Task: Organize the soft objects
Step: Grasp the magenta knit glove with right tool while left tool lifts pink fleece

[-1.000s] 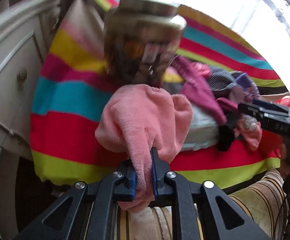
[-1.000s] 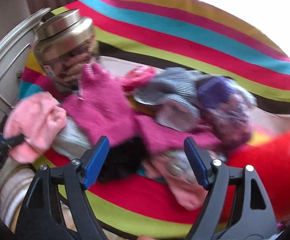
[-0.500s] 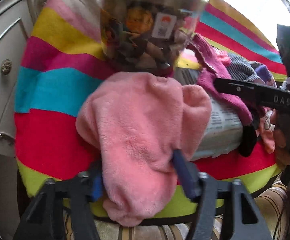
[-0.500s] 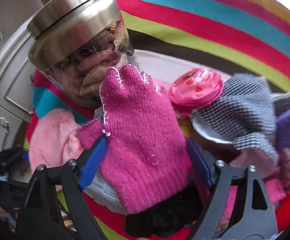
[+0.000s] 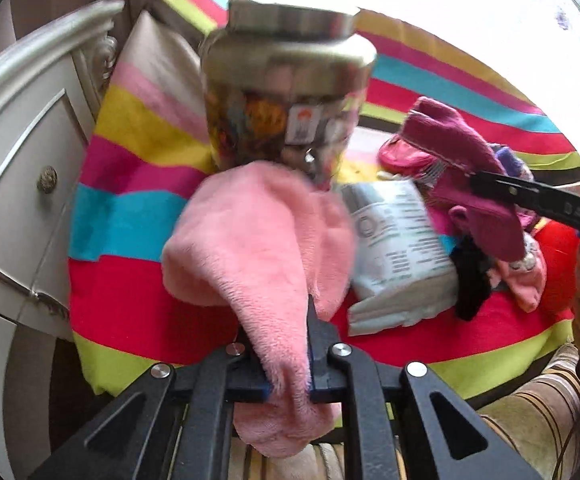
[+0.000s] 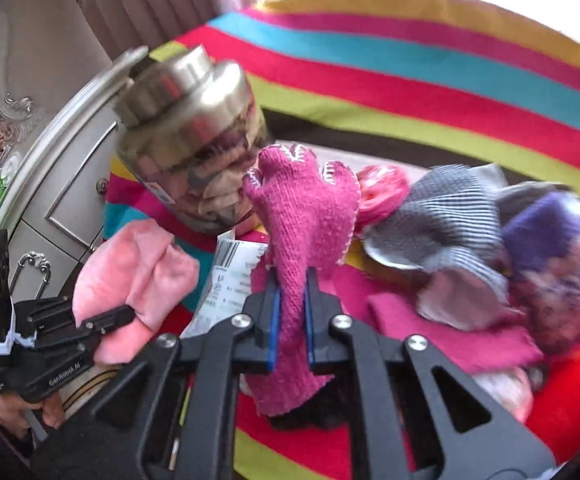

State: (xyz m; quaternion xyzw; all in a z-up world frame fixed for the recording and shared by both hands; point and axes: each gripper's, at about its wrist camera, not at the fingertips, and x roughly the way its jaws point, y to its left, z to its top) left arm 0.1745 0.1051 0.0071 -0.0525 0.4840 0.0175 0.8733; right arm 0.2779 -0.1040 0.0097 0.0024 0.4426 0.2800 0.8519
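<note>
- Striped cloth in bright bands of red, turquoise, yellow-green and pink (image 5: 129,216) covers the surface that carries everything; pale curtains and a bright window lie behind it.
- At the far left stands a cream-white cabinet with a carved edge and a round metal knob (image 5: 29,152).
- Left gripper (image 5: 287,356): its jaws have just been closing and are now clamped on the fluffy pale pink plush cloth (image 5: 257,248), which bunches up ahead of the pads and hangs out below them.
- Just behind the pink plush cloth stands a clear glass jar with a silver metal lid (image 5: 285,92), blurred, with mixed contents inside.
- To the right of the jar lies a white printed plastic packet (image 5: 398,240), partly tucked under the soft things.
- Right gripper (image 6: 290,312): its jaws have just been closing and now pinch the magenta knitted glove with white stitching (image 6: 306,216) near its wrist end, fingers pointing up towards the jar.
- A black cuff (image 6: 306,416) hangs below that glove.
- Right of the glove sits a small round pink item (image 6: 382,188), too blurred to name.
- Next comes a grey-and-white checked fabric piece (image 6: 442,212), then a purple knitted woolly item (image 6: 550,232) at the far right.
- Under these lies a flat magenta knitted piece (image 6: 430,328) on the striped cloth.
</note>
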